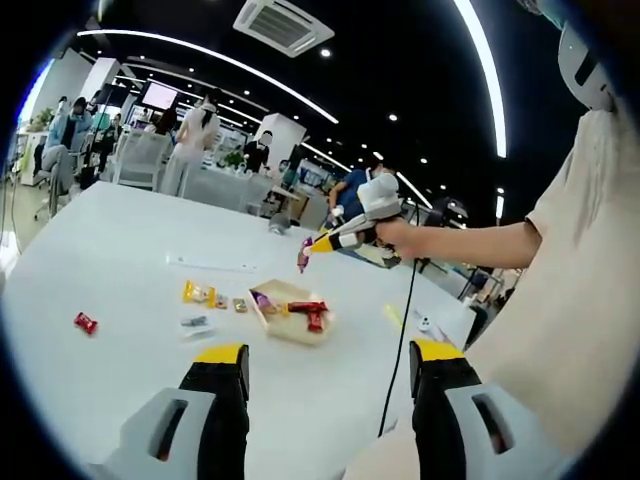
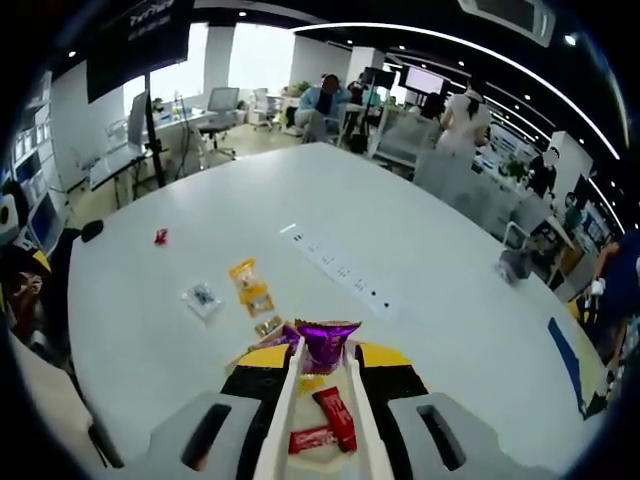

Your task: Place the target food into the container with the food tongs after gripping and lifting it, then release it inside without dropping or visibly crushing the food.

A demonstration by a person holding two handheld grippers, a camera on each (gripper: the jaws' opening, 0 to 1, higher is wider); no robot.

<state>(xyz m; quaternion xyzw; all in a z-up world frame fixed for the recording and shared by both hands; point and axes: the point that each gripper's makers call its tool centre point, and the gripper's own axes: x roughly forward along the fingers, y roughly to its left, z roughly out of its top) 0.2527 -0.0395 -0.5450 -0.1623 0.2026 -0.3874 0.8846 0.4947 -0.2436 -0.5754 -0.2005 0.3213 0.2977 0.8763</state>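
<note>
Tongs (image 2: 318,400) ran forward between the jaws of the right tool (image 2: 322,372), which was squeezed onto them, and their white tips pinched a purple-wrapped snack (image 2: 327,345). The snack hung just above the container (image 2: 320,445), a shallow tray on the white worktop (image 2: 420,250) already holding red-wrapped pieces (image 2: 333,418).

In the left gripper view the same snack (image 1: 304,258) showed at the tong tips, above and slightly behind the container (image 1: 290,312), with a hand (image 1: 395,235) gripping the right tool (image 1: 322,243). The left tool (image 1: 330,360) sat low over the worktop (image 1: 120,250) with its yellow-tipped jaws wide apart and nothing between them.

A yellow packet (image 1: 196,292), a small clear packet (image 1: 194,323) and a red candy (image 1: 85,322) lay loose on the worktop beside the container, the red candy well apart from the others. A cable (image 1: 400,340) trailed down from the right tool.
</note>
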